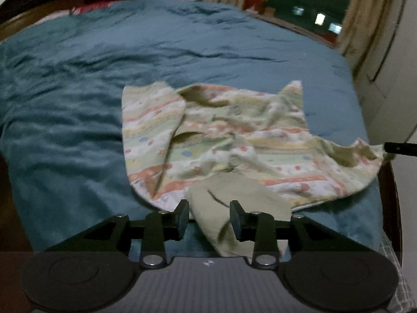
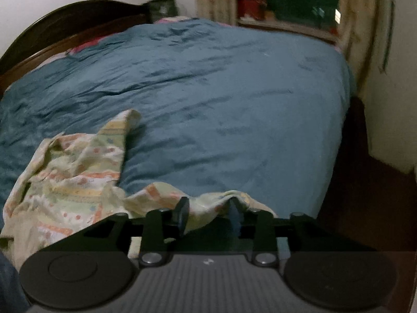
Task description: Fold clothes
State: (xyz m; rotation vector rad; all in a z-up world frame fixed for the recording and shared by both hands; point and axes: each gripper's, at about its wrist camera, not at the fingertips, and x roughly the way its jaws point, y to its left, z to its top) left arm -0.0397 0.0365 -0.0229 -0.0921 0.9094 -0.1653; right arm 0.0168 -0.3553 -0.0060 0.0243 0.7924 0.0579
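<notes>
both pairs of fingers are standing partly open: left gripper (image 1: 209,217) and right gripper (image 2: 208,214) each straddling, not pinching, the one garment (image 1: 221,140) on the bed (image 1: 78,91).

A bed with a dark wooden headboard (image 2: 65,18) is carrying everything, a wrinkled teal blanket (image 1: 130,65) covering it edge to edge. A pastel-striped printed garment (image 1: 221,140) is lying crumpled on the blanket by the bed's near edge, one corner drooping over that edge, the far half of the blanket showing only wrinkles.
</notes>
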